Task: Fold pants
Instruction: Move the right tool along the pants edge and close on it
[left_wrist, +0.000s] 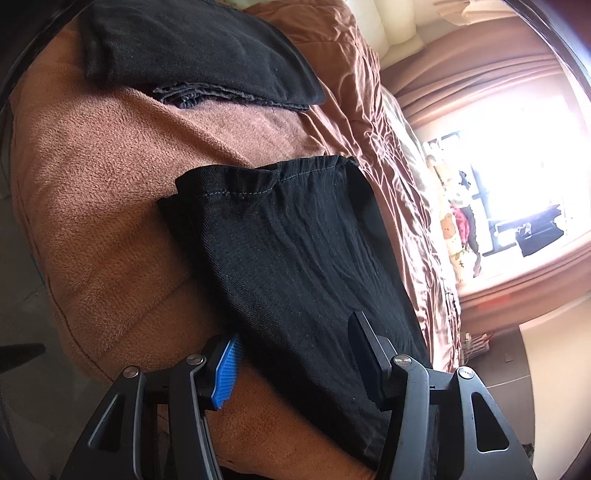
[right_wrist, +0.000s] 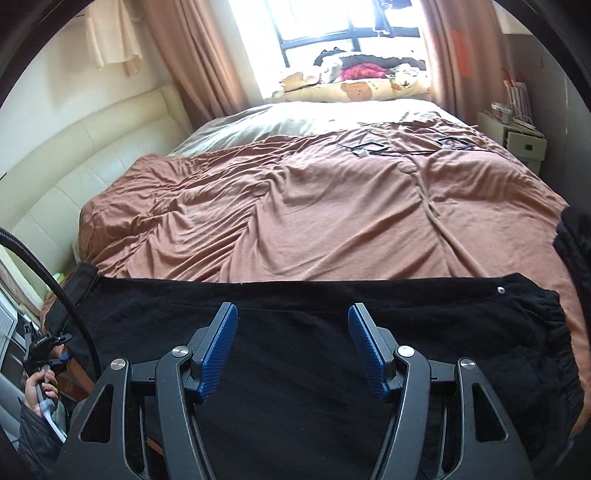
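Black pants (right_wrist: 295, 332) are seen folded into a long band across the near edge of a bed, on a brown blanket (right_wrist: 295, 221), the elastic waistband gathered at the right end in the right wrist view. At least one fold appears to have been made; judging by the length left, a further fold across the middle is probably still owed. A second dark garment (left_wrist: 192, 51), already folded flat, is laid farther along the blanket in the left wrist view.

The right gripper (right_wrist: 291, 347) is held above the middle of the band, angled downward, its blue pads parted and nothing caught between them. The left gripper (left_wrist: 295, 365) is poised over one end of the pants, likewise tilted down and spread, its jaws straddling the cloth without visibly pinching it. A hand (right_wrist: 38, 391) is glimpsed at the lower left of the right wrist view, wrapped round the left tool's handle.
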